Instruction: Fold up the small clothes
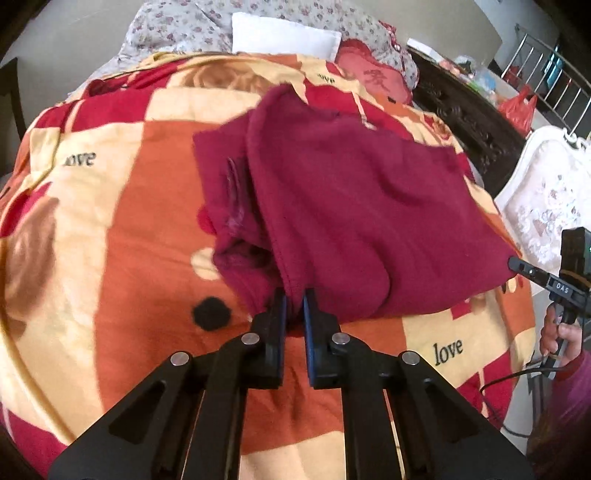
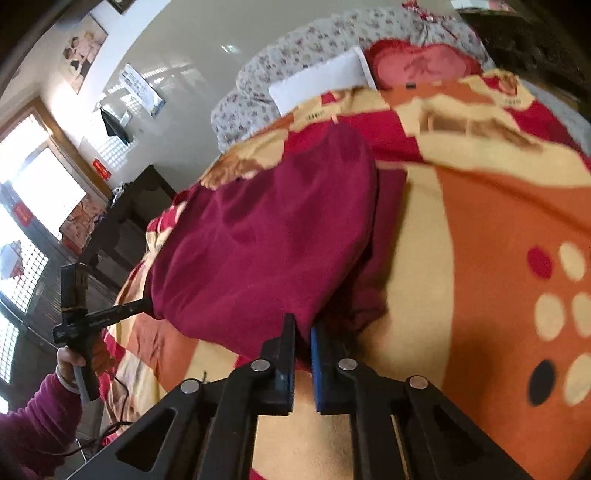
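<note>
A dark red garment (image 1: pixel 354 206) lies partly folded on the patterned blanket (image 1: pixel 122 229). My left gripper (image 1: pixel 293 297) is shut on the garment's near hem edge. My right gripper shows at the right of the left wrist view (image 1: pixel 513 263), its tips on the garment's right corner. In the right wrist view the same garment (image 2: pixel 266 236) spreads ahead, and my right gripper (image 2: pixel 303 326) is shut on its near corner. The left gripper (image 2: pixel 142 304) shows there at the left, holding the garment's other corner.
A white pillow (image 1: pixel 284 35) and a red cushion (image 1: pixel 369 70) lie at the head of the bed on a floral sheet (image 1: pixel 184 26). A dark carved headboard (image 1: pixel 469 114) and a white chair (image 1: pixel 546 199) stand at the right. A dark table (image 2: pixel 129 218) stands by the window.
</note>
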`<state>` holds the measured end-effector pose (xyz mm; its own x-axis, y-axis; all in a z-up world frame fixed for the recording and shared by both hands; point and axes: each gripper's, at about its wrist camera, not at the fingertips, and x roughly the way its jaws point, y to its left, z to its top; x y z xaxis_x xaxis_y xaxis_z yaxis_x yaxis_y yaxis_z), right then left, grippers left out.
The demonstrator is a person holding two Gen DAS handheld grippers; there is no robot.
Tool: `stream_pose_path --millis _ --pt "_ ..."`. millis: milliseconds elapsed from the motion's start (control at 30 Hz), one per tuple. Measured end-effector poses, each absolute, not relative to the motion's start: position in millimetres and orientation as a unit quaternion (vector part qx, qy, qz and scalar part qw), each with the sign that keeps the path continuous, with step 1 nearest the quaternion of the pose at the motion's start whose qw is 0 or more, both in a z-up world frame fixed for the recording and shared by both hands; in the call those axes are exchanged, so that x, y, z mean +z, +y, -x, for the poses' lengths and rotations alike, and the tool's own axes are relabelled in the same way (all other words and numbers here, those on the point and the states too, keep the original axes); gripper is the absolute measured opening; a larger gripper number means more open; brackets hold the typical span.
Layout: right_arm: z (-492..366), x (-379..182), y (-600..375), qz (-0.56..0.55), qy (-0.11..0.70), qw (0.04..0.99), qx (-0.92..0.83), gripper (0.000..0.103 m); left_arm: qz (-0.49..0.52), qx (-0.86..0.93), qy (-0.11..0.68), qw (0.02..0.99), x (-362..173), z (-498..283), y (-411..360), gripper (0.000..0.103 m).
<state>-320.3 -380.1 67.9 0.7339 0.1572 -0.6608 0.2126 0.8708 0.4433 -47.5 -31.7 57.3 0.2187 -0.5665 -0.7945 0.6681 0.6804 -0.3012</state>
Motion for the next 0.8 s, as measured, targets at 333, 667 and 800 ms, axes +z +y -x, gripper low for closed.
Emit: stream_pose_path --millis 333,667,800 --pt "321 29 -382 -0.240 0.432 0.868 -0.042 0.006 -0.026 -0.369 0.505 0.780 37 41 -2 0.007" --pt "329 65 -384 -0.264 0.397 0.878 -0.041 0.038 -0.030 -0.358 0.491 0.793 54 53 -1 0.008" --pt "324 73 -378 -0.270 0.395 0.878 -0.029 0.044 -0.024 -0.338 0.492 0.802 60 58 -1 0.008"
